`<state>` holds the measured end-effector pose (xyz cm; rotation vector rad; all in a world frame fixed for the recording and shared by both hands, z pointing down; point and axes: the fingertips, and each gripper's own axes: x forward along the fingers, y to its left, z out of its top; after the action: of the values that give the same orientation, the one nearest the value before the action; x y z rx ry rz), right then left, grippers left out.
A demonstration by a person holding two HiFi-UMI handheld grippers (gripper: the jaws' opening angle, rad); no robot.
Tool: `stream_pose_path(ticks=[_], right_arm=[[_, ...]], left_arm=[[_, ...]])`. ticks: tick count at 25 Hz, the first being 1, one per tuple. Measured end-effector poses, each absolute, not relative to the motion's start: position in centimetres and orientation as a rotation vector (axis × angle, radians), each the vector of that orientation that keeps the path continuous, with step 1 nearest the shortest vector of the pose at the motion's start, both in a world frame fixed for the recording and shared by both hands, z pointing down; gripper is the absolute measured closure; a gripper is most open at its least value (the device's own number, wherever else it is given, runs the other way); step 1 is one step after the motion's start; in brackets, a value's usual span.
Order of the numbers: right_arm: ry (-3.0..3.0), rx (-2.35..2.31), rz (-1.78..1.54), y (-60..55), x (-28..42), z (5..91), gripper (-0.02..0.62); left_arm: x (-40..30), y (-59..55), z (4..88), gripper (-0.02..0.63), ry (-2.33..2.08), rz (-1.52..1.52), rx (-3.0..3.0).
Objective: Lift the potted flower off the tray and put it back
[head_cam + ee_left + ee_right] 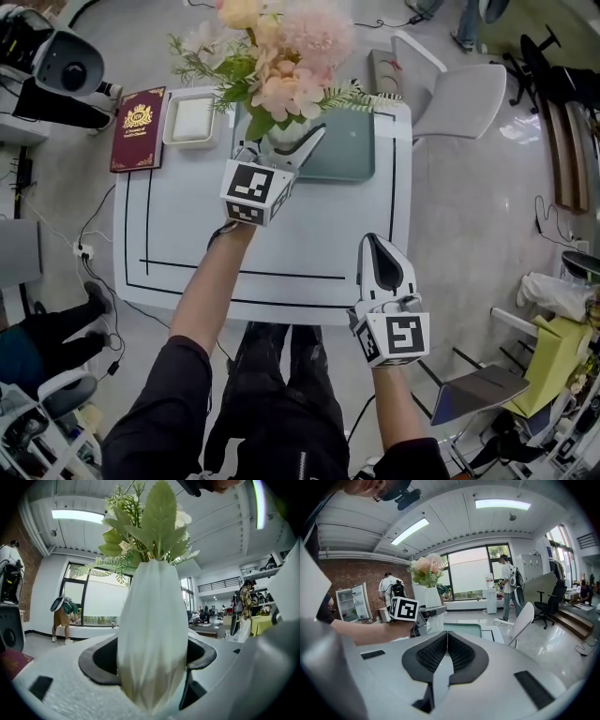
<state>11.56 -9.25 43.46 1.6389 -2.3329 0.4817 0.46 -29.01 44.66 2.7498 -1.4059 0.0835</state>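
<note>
The potted flower (278, 89) is the one filled container: a white ribbed vase (150, 634) with pink and cream blooms and green leaves. It sits over the left edge of the teal tray (352, 145) and, in the right gripper view, looks raised above it. The left tool (291, 145) is pinching the vase, with its jaws spread wide around the body and the pads against its sides.

The tray is a shallow rectangle at the far side of the white bench (272, 244). Left of the tray lies a square white dish (192, 142), and further left a dark red book (138, 128). The right tool (377, 246) is well away from the tray, near the bench's front edge, its jaws pressed together with nothing between them.

Counted: one potted flower, one tray, one dish, one book, two tools.
</note>
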Motion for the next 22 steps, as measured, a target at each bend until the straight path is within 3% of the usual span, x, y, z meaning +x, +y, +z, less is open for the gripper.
stream_pose_path(ticks=[22], right_arm=[[-2.378, 1.681, 0.442, -8.3, 11.4, 38.3, 0.588]], left_arm=[[-0.7, -25.4, 37.5, 0.216, -1.395, -0.003, 2.798]])
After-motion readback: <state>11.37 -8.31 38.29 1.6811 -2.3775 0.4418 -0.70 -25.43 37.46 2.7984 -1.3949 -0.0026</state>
